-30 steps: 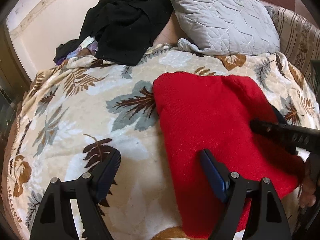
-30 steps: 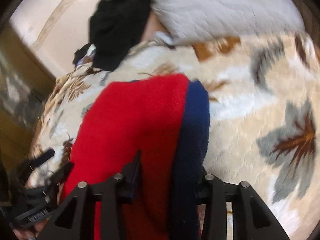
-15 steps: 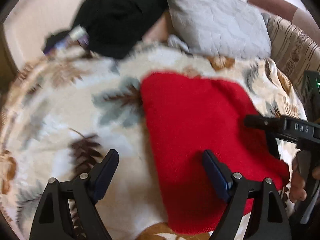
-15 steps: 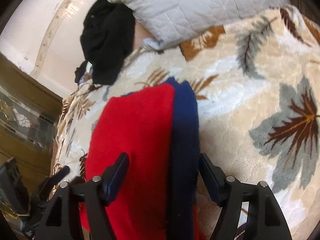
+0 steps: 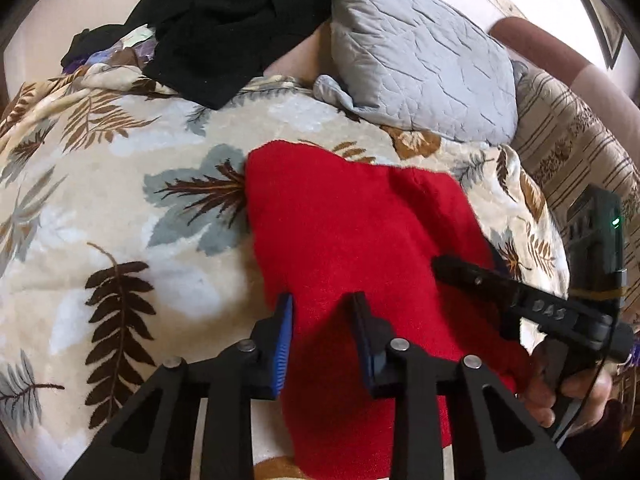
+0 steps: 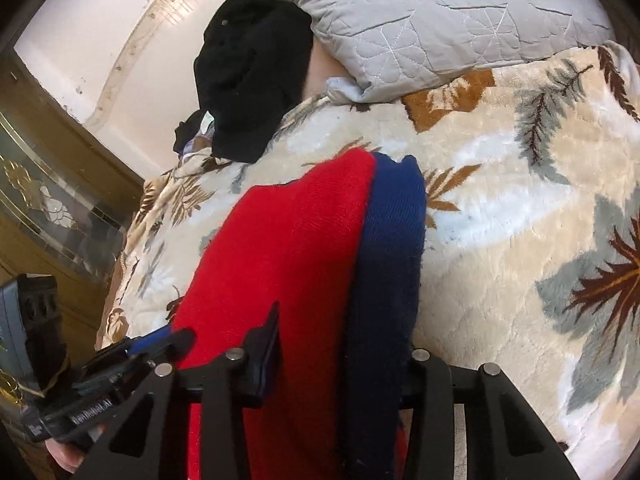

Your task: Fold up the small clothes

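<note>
1. Where the left wrist camera looks forward, the left gripper (image 5: 322, 320) has its blue-padded fingers (image 5: 285, 334) pinched on the near left edge of the red garment (image 5: 352, 240), a fold of red cloth bunched between them.
2. That red garment lies folded on a leaf-patterned blanket (image 5: 100, 208), with a grey quilted pillow (image 5: 420, 64) and a heap of black clothes (image 5: 228, 20) beyond it.
3. At the right of this view the right gripper (image 5: 452, 270) reaches onto the garment's right side; whether it grips cannot be told from here.
4. Seen from the right wrist camera, the right gripper (image 6: 340, 340) straddles the garment's right edge, red cloth (image 6: 288, 248) and a navy blue band (image 6: 392, 240) filling the gap between its fingers, which press on the fabric.
5. Low at the left edge of that view sits the left gripper (image 6: 168, 342), against the red cloth.
6. The blanket (image 6: 520, 208), pillow (image 6: 432, 16) and black clothes (image 6: 252, 68) lie beyond.
</note>
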`<state>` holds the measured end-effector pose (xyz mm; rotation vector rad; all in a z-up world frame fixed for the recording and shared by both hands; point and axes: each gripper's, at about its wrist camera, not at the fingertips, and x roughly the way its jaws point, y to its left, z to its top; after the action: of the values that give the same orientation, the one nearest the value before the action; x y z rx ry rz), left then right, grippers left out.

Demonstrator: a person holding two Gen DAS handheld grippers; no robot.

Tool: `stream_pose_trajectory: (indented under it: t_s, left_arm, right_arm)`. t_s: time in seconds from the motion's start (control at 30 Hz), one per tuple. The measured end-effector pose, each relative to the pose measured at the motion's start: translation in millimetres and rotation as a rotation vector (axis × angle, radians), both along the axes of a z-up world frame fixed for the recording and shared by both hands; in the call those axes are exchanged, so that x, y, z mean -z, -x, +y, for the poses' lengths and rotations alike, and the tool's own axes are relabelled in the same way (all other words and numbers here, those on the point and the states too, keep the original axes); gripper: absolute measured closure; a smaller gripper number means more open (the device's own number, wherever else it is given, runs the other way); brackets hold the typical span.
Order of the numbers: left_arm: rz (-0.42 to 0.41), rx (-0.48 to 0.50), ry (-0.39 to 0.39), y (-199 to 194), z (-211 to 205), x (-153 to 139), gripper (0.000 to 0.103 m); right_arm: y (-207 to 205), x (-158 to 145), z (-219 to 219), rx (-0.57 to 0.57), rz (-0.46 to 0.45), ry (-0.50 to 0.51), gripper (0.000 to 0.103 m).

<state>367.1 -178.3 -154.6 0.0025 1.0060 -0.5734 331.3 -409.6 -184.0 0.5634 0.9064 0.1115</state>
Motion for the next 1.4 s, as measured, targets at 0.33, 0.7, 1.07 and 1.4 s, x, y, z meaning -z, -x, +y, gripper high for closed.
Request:
stream_pose_trajectory:
  t_s: [0.33, 0.7, 1.07, 1.4]
  left_arm:
    - [-0.07, -0.042, -0.154, 5.0, -3.4, 2.8, 0.029]
    - [-0.15, 0.006, -0.185, 19.3, -17.2, -6.2, 0.056]
    - [-0.135, -0.014, -0.205, 14.8, -15.3, -0.7, 0.035]
    - [-0.135, -0.021, -0.214, 9.0, -15.2, 3.1, 0.025]
  right_arm:
    - [-3.5, 10.8, -15.0, 0.054, 0.081, -0.107, 0.04]
    - [-0.5, -8.7, 5.0, -0.005, -0.055, -0.002, 0.06]
    - [-1.4, 20.2, -32.2, 0.071, 0.09, -0.154, 0.034]
    - [-5.4, 38.3, -42.4, 0.033, 0.095, -0.297, 0.027]
